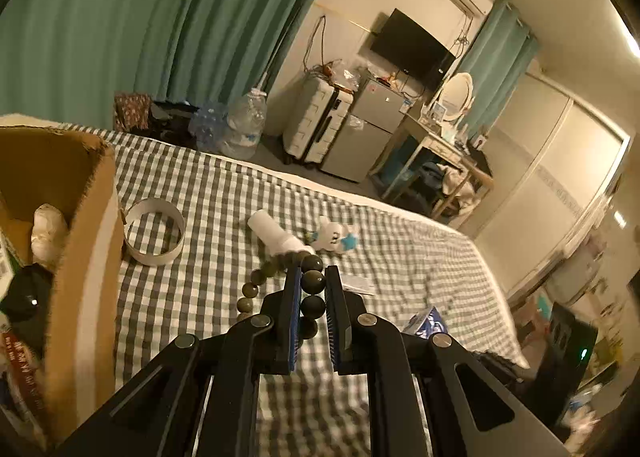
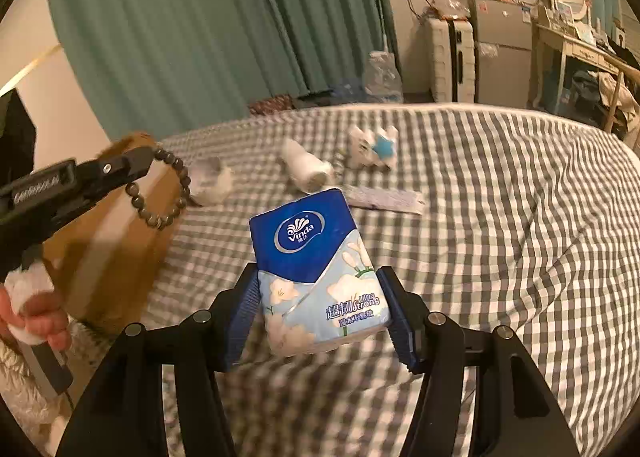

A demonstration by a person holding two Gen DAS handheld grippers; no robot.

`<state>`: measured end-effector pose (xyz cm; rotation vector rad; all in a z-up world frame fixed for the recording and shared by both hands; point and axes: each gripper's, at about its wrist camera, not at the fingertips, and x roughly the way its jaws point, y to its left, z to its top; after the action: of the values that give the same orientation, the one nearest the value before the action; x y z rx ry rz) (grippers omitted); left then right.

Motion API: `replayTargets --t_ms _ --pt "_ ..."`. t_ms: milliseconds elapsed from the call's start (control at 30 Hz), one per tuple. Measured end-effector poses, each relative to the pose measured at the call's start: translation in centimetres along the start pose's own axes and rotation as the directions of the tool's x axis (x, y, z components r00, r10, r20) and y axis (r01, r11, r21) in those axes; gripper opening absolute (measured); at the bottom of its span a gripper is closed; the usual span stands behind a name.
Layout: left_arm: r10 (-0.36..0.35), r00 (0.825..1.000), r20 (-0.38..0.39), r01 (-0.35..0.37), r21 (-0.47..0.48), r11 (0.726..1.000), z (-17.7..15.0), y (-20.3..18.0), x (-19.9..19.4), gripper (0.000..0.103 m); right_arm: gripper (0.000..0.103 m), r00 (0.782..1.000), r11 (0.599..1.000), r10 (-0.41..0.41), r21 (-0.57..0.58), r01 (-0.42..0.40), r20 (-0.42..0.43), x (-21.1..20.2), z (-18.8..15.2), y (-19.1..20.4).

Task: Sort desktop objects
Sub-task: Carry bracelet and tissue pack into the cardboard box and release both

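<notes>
My left gripper (image 1: 313, 277) is shut on a dark bead bracelet (image 1: 312, 281) and holds it above the checked bed, just right of the cardboard box (image 1: 86, 241). In the right wrist view the bracelet (image 2: 176, 193) hangs from the left gripper (image 2: 150, 161) in front of the box (image 2: 120, 241). My right gripper (image 2: 318, 277) is shut on a blue Vinda tissue pack (image 2: 316, 269) and holds it above the bed. The pack's corner also shows in the left wrist view (image 1: 426, 321).
On the checked bedcover lie a white tape ring (image 1: 154, 233), a white bottle (image 1: 276, 235), a small white and blue plush toy (image 1: 336, 237) and a flat paper packet (image 2: 384, 201). The box holds several items. The bed's far edge (image 1: 360, 201) drops to the floor.
</notes>
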<state>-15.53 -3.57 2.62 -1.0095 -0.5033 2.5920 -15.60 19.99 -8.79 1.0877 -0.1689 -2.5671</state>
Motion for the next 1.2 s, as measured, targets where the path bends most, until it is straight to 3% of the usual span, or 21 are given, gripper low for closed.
replayTargets --t_ms 67,233,400,533,733,900,933,967,1000,1067,1100,1133,1200 --pt "-0.029 0.999 -0.024 0.029 -0.019 0.999 1.1 0.1 -1.5 0.011 0.058 1.000 0.999 0.022 -0.026 -0.021 0.021 -1.5 0.8 2.0" --pt "0.000 1.000 -0.002 0.000 0.018 1.000 3.6 0.7 -6.3 0.011 0.058 0.991 0.990 0.106 -0.105 -0.097 0.079 -4.3 3.5 7.9" --pt "0.111 0.993 0.045 -0.114 0.071 0.991 6.2 2.7 -12.0 0.011 0.058 0.961 0.953 0.264 -0.177 -0.247 0.077 -5.1 6.0 15.1" --pt "0.207 0.976 0.061 -0.212 0.089 0.973 6.9 6.3 -15.0 0.011 0.058 0.944 0.924 0.330 -0.213 -0.319 0.019 -2.8 6.3 20.5" --pt "0.298 0.955 0.007 -0.298 0.058 0.953 5.5 13.4 -15.3 0.011 0.058 0.950 0.919 0.301 -0.240 -0.312 -0.084 3.0 6.2 25.4" --pt "0.312 0.948 -0.065 -0.313 0.005 0.950 3.9 18.6 -13.6 0.012 0.060 0.958 0.930 0.267 -0.230 -0.285 -0.110 6.3 6.8 26.8" --pt "0.302 0.950 -0.074 -0.303 0.000 0.953 3.5 19.2 -13.3 0.013 0.064 0.961 0.935 0.255 -0.225 -0.274 -0.111 6.7 6.9 27.0" --pt "0.287 0.954 -0.091 -0.287 0.004 0.958 3.3 19.7 -13.0 0.014 0.076 0.961 0.940 0.250 -0.207 -0.270 -0.116 7.2 7.1 26.9" --pt "0.284 0.952 -0.117 -0.284 0.021 0.959 3.2 20.0 -12.7 0.021 0.082 0.962 0.945 0.249 -0.190 -0.266 -0.109 7.4 7.2 26.8" --pt "0.319 0.936 -0.149 -0.312 0.070 0.947 3.3 20.2 -12.6 0.054 0.084 0.966 0.954 0.250 -0.153 -0.258 -0.067 7.0 7.4 26.0" --pt "0.344 0.929 -0.138 -0.336 0.082 0.938 3.4 20.1 -12.8 0.077 0.084 0.969 0.959 0.243 -0.139 -0.248 -0.046 6.7 7.6 25.6" --pt "0.357 0.926 -0.123 -0.349 0.084 0.934 3.5 19.9 -12.9 0.088 0.084 0.971 0.963 0.236 -0.128 -0.238 -0.032 6.8 7.9 25.2" --pt "0.368 0.926 -0.085 -0.363 0.076 0.929 3.5 19.7 -13.5 0.092 0.084 0.976 0.970 0.219 -0.102 -0.219 -0.012 6.4 8.3 23.8"
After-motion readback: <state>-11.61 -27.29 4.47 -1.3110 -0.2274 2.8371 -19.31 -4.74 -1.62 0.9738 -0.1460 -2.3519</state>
